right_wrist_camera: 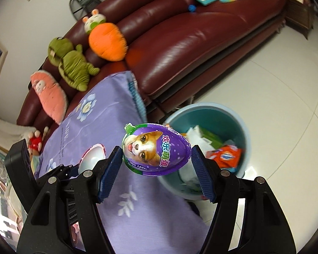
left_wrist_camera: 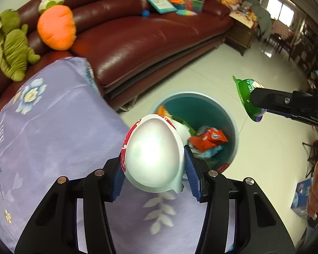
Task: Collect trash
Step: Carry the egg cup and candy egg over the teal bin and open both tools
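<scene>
Here, the left tool (left_wrist_camera: 154, 170) gripped a white egg shell (left_wrist_camera: 153, 152), the right tool (right_wrist_camera: 156, 166) a purple egg (right_wrist_camera: 155, 149); next, carry both over the bin (right_wrist_camera: 229, 114) at lower right and release.

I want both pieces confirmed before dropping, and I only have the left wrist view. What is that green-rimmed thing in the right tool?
Observer: A purple foil egg-shaped shell printed with a corgi and "HAPPY EGG", gripped in the right tool.
Operator: Is it lined up with the bin?
Observer: In the right wrist view the round teal plastic bin sits to its right; the shell shows mostly against the purple floral cloth.
Operator: Anything on the sofa I'm missing?
Observer: A pink carrot-shaped plush beside the green plush animal.
</scene>
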